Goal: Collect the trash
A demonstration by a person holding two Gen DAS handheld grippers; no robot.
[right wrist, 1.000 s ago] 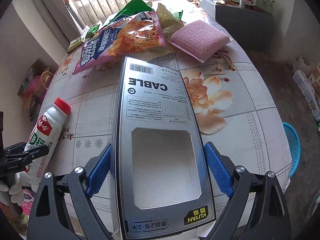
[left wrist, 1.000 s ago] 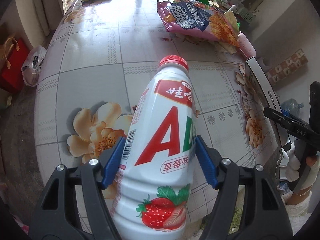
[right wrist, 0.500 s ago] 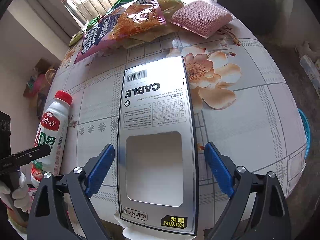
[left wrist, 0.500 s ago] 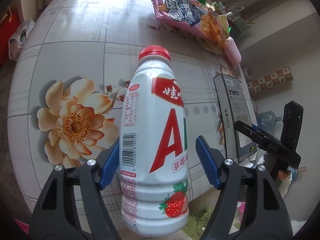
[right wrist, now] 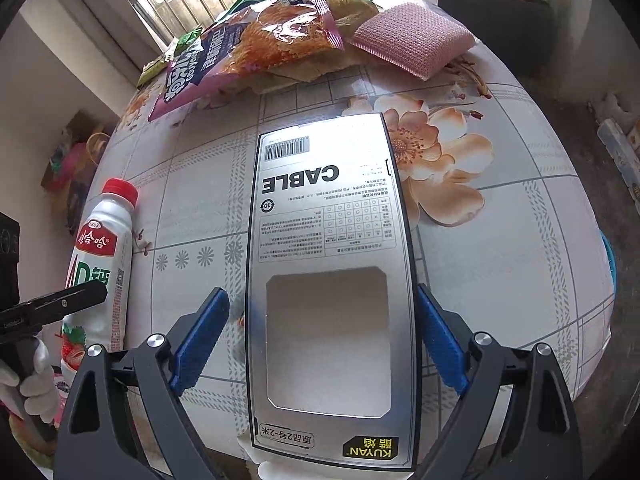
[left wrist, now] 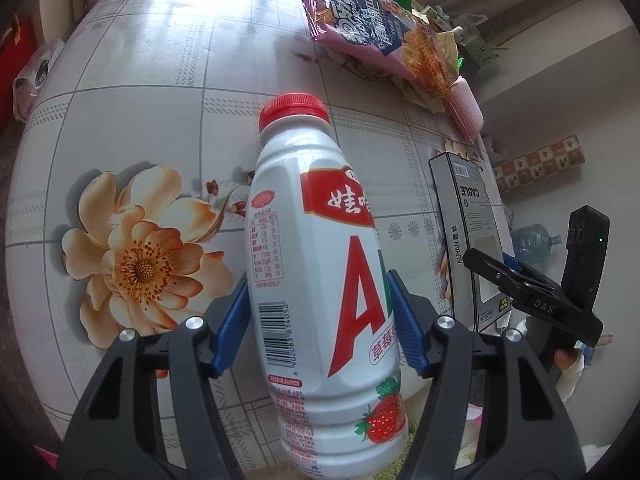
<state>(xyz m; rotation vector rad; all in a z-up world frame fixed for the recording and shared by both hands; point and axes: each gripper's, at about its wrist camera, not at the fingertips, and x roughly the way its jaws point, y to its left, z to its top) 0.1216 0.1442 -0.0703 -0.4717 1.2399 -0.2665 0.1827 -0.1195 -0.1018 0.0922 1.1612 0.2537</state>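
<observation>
Left wrist view first: the left gripper (left wrist: 318, 328) has just been closing, and its blue pads now sit against both flanks of the white drink bottle (left wrist: 320, 280), clamped on its lower body. Red cap (left wrist: 294, 108) points to twelve o'clock, over the flowered table (left wrist: 140, 120). Up at one o'clock lies the pink snack bag (left wrist: 372, 36); at three o'clock the grey cable box (left wrist: 466, 216) stands with the other tool beside it.

Right wrist view now: the right gripper (right wrist: 320, 340) straddles that cable box (right wrist: 328, 240), lying flat near the table edge. The right pad seems to touch the box's edge, while a sliver of table shows by the left pad, so I call these jaws apart, not yet biting. Bottle (right wrist: 102, 240) at nine o'clock, snack bag (right wrist: 240, 48) and pink sponge (right wrist: 412, 40) around twelve.

Risks, as I judge them: the smooth, rounded bottle could slide out of a low grip, and the thin box may buckle or skid off the edge if squeezed unevenly.
</observation>
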